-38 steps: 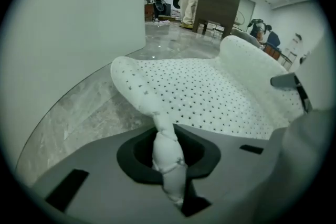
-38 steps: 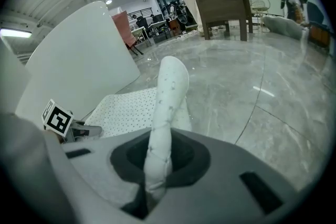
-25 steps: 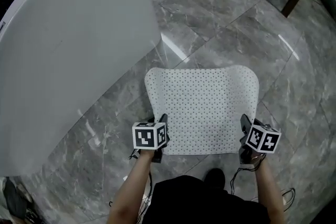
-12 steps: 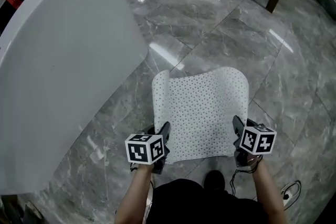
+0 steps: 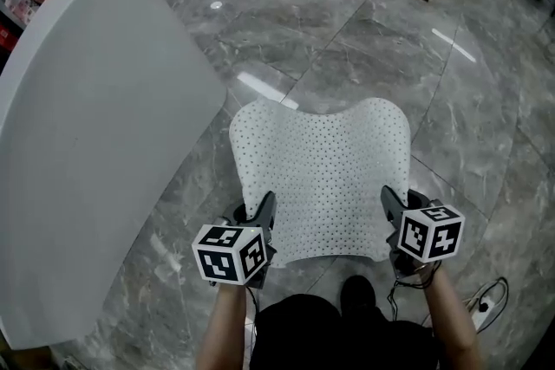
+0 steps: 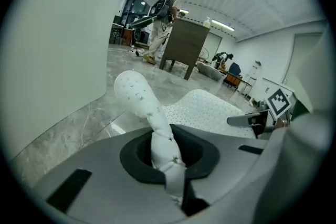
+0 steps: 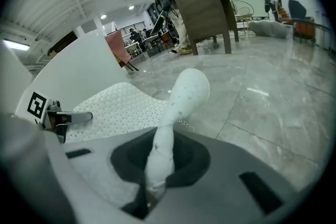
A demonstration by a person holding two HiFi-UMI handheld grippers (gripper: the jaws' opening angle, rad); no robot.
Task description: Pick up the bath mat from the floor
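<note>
Bath mat corners clamped in left gripper and right gripper jaws, keeping it spread; perhaps clear of floor.

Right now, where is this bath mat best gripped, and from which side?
By its two near corners, from the person's side. The bath mat is a thin, limp sheet, so an edge pinches easily; the left gripper and right gripper are shut on those corners.
</note>
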